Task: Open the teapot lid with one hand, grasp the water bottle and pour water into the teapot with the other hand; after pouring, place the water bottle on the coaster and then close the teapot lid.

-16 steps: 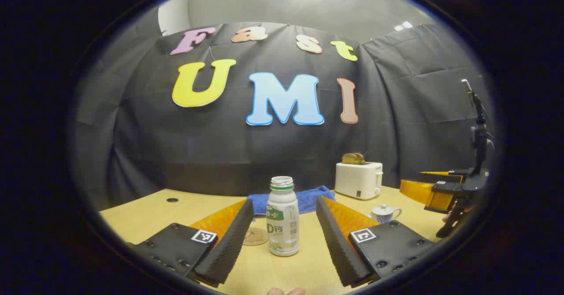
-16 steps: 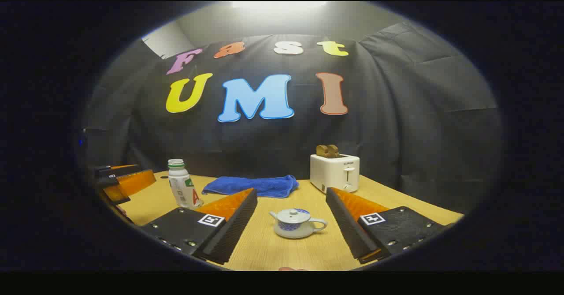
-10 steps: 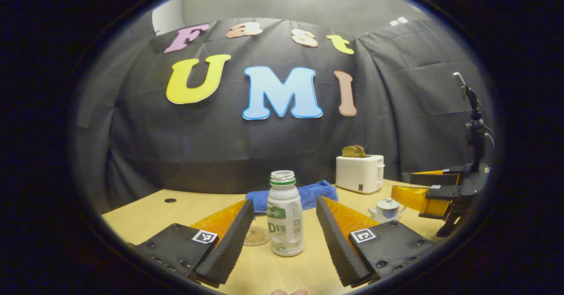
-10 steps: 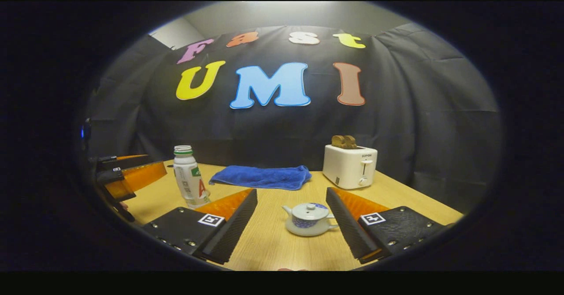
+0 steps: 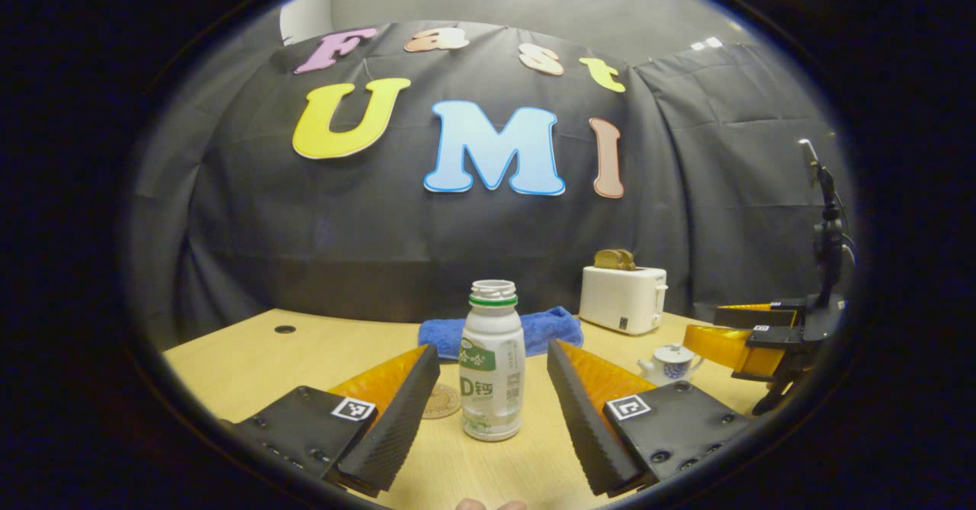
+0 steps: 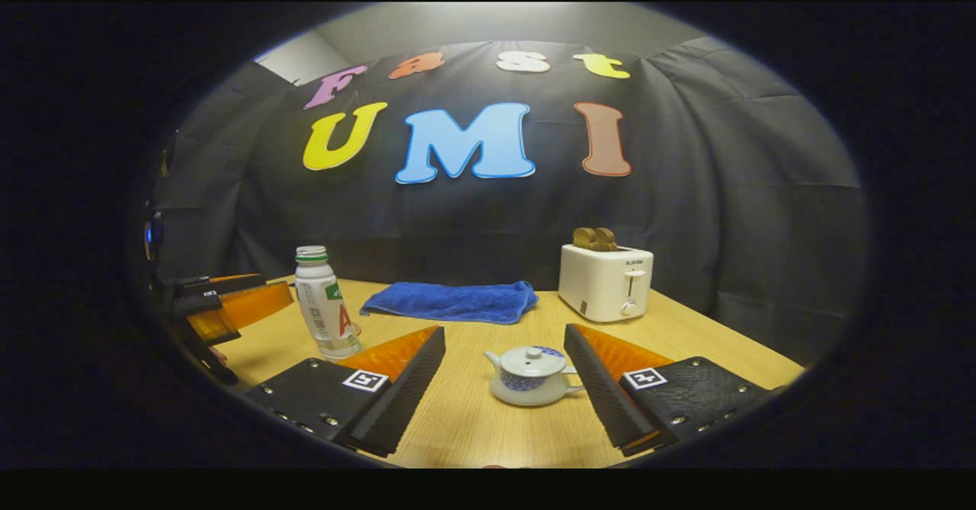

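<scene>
A white uncapped water bottle with a green neck ring stands upright on the table, in line with the gap of my open left gripper and a little beyond its fingertips. A round coaster lies just left of the bottle, partly behind my left finger. The small white and blue teapot, lid on, sits ahead of my open right gripper, toward its right finger. In the right gripper view the bottle stands at the left, near the left gripper. The left gripper view shows the teapot and the right gripper at the right.
A folded blue cloth lies at the back of the wooden table. A white toaster with bread in its slots stands at the back right. The booth's dark cloth wall closes the far side.
Both views shifted slightly; the bottle looks a bit nearer to my left gripper. In the right gripper view the teapot slid from centre toward the right finger. Both grippers stayed open.
</scene>
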The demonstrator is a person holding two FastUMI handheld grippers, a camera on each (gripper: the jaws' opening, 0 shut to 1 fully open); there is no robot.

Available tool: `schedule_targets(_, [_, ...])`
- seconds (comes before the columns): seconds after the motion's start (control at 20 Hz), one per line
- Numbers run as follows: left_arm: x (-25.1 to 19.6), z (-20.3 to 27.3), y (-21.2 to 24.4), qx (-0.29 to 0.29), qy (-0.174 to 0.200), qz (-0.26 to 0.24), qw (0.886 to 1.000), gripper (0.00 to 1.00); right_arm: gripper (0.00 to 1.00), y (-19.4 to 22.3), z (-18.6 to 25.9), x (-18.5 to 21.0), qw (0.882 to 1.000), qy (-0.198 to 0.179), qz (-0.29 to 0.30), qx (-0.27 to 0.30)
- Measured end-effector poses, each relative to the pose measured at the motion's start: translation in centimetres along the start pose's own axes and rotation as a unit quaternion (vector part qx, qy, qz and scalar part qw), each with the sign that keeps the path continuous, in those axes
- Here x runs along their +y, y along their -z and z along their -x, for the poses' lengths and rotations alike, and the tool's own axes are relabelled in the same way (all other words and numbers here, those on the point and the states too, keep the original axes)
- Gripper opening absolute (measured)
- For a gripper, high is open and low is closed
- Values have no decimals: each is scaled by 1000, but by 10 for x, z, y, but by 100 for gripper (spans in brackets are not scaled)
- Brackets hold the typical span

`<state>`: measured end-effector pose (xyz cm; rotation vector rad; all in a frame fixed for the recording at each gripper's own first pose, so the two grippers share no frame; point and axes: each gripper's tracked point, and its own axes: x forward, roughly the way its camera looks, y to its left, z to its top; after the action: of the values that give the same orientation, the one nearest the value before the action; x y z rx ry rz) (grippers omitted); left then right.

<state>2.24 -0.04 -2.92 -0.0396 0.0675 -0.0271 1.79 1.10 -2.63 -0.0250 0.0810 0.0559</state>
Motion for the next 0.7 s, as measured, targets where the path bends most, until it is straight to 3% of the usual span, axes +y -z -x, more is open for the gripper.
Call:
schedule_targets(0.5, [7,-26,19,25,-6,-7,1000,97,95,23,-46,-5,999,8,-2,47])
schedule_targets(0.55, [7,-27,19,28,-3,-8,1000,97,84,27,-50,-5,998,8,-2,54])
schedule_targets(0.6, [7,-29,21,30,-2,-11,999,96,65,30,-52,-6,998,10,-1,58])
schedule_targets(0.65, [8,-30,19,28,-4,-15,1000,96,68,33,-53,-8,998,16,2,61])
schedule_targets(0.7, [10,-29,17,25,-5,-16,1000,96,64,36,-55,-11,998,22,5,66])
